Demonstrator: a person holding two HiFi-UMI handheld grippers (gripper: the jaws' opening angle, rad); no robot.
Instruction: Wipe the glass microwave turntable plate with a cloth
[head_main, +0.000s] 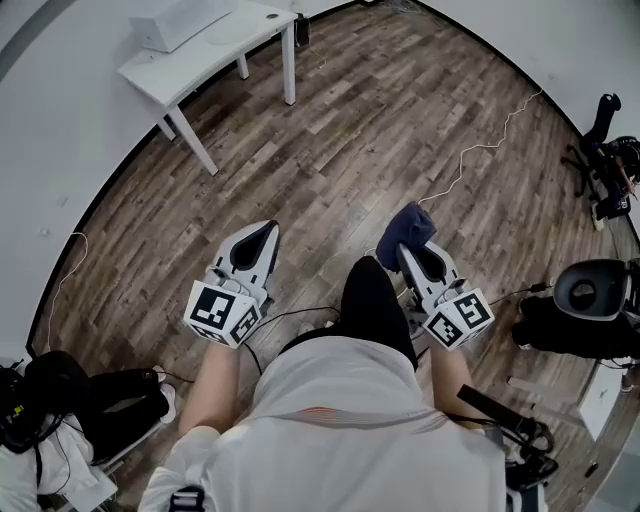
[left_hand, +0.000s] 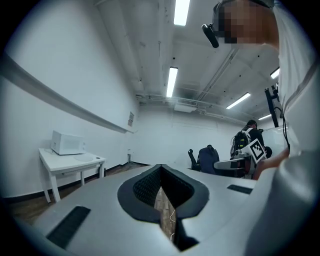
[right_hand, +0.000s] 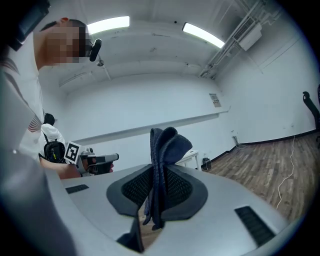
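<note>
Two grippers are in my hands, and only one carries something. My right gripper (right_hand: 159, 172) is clamped on a dark blue cloth (right_hand: 167, 145), which stands up folded above the jaws. It is soft, light and limp, so it needs a firm pinch across the fold.

My left gripper (left_hand: 161, 169) has its jaws together with nothing between them.

I cannot surely see the glass turntable plate. A pale round shape (left_hand: 84, 157) lies on the white worktop (left_hand: 75, 162), far ahead and left of my left gripper, and it may be the plate. Glass is stiff, heavy, slippery and fragile; I judge it best steadied at the rim.

Beside that shape stands the microwave (left_hand: 67, 143); its inside is not visible.
</note>
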